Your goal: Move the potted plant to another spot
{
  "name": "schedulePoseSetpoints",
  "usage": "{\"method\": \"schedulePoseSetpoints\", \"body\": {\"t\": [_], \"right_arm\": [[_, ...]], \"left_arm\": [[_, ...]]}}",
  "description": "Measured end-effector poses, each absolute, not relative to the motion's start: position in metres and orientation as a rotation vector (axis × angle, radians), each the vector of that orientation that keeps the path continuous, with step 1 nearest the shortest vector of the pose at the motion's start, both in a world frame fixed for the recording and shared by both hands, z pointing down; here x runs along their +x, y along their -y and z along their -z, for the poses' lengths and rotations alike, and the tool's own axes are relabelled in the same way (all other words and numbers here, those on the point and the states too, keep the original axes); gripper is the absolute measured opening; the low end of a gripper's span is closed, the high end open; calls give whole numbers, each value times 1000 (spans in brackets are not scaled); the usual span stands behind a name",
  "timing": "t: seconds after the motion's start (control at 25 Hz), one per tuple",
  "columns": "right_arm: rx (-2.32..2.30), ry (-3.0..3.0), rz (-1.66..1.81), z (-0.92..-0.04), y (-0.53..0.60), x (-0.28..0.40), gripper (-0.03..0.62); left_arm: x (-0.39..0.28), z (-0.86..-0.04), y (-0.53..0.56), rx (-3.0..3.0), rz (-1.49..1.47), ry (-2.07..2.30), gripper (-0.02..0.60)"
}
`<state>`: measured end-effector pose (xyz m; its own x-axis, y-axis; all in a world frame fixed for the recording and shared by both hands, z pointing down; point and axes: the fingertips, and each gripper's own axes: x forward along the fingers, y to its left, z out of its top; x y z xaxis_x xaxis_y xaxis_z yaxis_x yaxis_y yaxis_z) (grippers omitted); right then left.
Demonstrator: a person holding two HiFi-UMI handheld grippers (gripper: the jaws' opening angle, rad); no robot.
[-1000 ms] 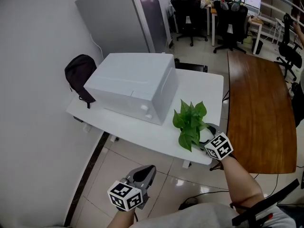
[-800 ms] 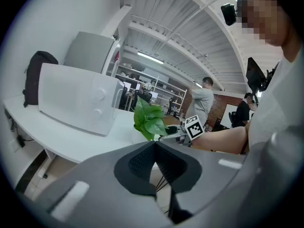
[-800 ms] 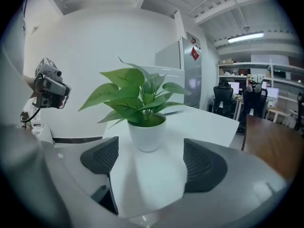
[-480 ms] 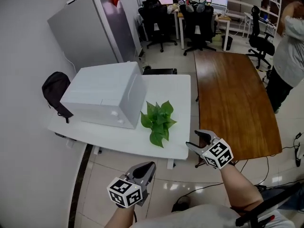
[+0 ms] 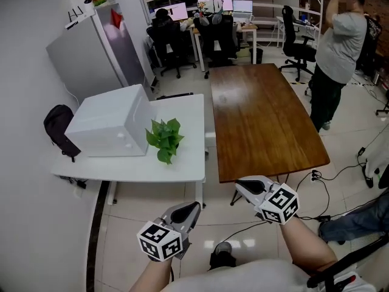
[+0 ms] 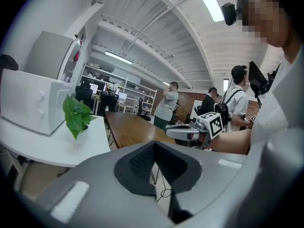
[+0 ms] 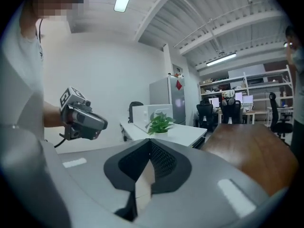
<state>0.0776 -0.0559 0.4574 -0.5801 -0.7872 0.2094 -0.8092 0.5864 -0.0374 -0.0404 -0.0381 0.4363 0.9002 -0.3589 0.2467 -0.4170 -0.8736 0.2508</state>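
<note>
The potted plant (image 5: 164, 140), green leaves in a small white pot, stands on the white table (image 5: 182, 166) beside a white box. It also shows in the left gripper view (image 6: 76, 118) and in the right gripper view (image 7: 159, 122). Both grippers hang over the floor, well short of the table and apart from the plant. My left gripper (image 5: 191, 210) is shut with nothing in it. My right gripper (image 5: 240, 187) sits near the wooden table's corner, its jaws closing to shut on nothing.
A white box (image 5: 109, 126) fills the white table's left half, with a black backpack (image 5: 58, 129) hanging beside it. A long wooden table (image 5: 261, 117) adjoins on the right. A person (image 5: 337, 47) stands at the far right. Office chairs and desks (image 5: 206, 29) line the back.
Both grippers have drawn back from the white table. The right gripper left the plant's side and its jaws came together. The plant stays on the table.
</note>
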Motion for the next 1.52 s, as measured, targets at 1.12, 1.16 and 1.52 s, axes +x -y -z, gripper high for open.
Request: {"method": "schedulePoseSetpoints", "body": {"t": [1.12, 1.16, 1.52], "right_arm": [[1469, 2652, -420, -404, -223, 36, 3], [1482, 2651, -404, -402, -222, 32, 3], [1508, 2625, -360, -395, -223, 4, 3]], "left_arm": [[-23, -397, -202, 2868, -293, 217, -3], [-27, -396, -201, 2869, -291, 212, -3], [-47, -389, -200, 2881, -281, 199, -4]]}}
